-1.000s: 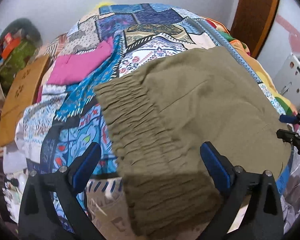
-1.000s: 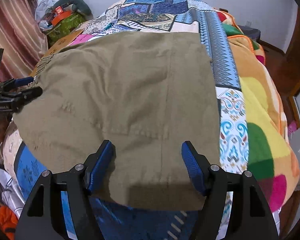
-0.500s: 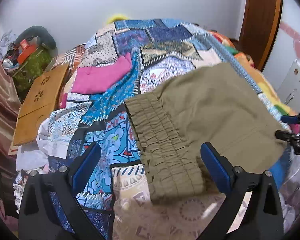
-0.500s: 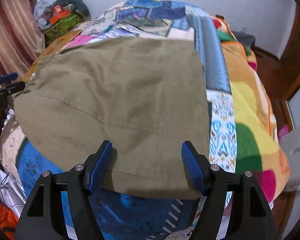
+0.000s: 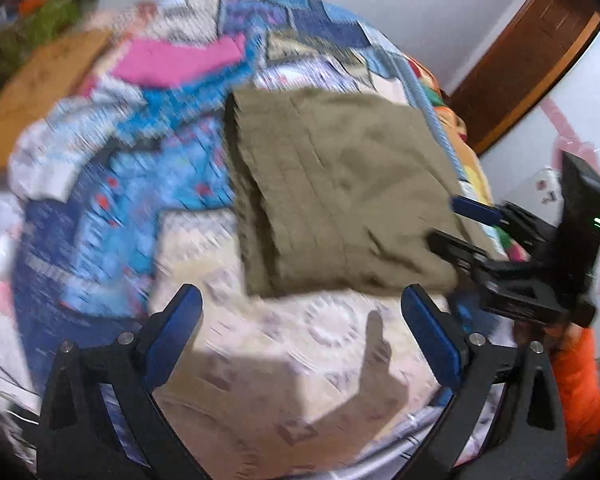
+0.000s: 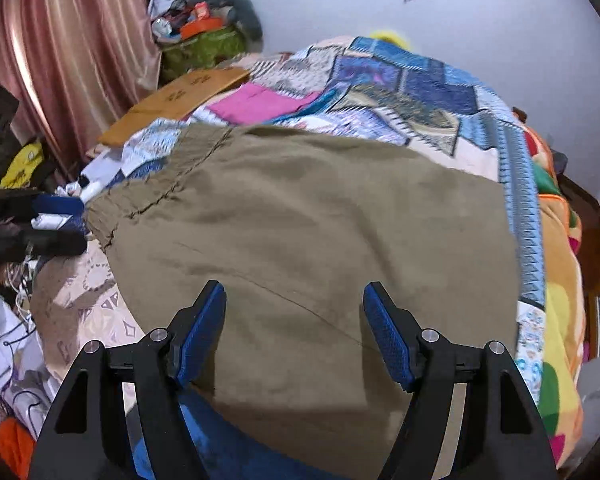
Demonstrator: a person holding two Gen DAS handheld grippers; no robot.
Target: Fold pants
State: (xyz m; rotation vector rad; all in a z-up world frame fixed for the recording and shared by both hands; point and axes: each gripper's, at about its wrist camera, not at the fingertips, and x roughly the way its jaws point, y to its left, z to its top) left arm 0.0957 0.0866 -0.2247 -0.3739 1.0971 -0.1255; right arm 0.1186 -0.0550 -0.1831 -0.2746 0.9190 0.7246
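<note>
The olive-green pants [image 6: 312, 240] lie folded flat on the patchwork bedspread [image 6: 400, 88], with the gathered waistband [image 5: 256, 200] toward the left. My left gripper [image 5: 300, 328] is open and empty, pulled back from the waistband's near corner over bare bedspread. It also shows at the left edge of the right wrist view [image 6: 56, 220]. My right gripper [image 6: 294, 336] is open, its jaws standing over the near edge of the pants and not holding them. It shows at the right of the blurred left wrist view [image 5: 456, 224].
A pink garment [image 6: 260, 104] lies on the bed beyond the pants. A wooden board [image 6: 180, 100] and a green bag of clutter [image 6: 204, 48] stand at the far left by the curtain [image 6: 60, 60]. A colourful blanket [image 6: 560, 280] hangs on the right. A wooden door [image 5: 528, 52] is at the right.
My left gripper has drawn back from the waistband and swung, blurring its view. My right gripper has lifted and tilted up, so more of the room shows. The pants stay flat.
</note>
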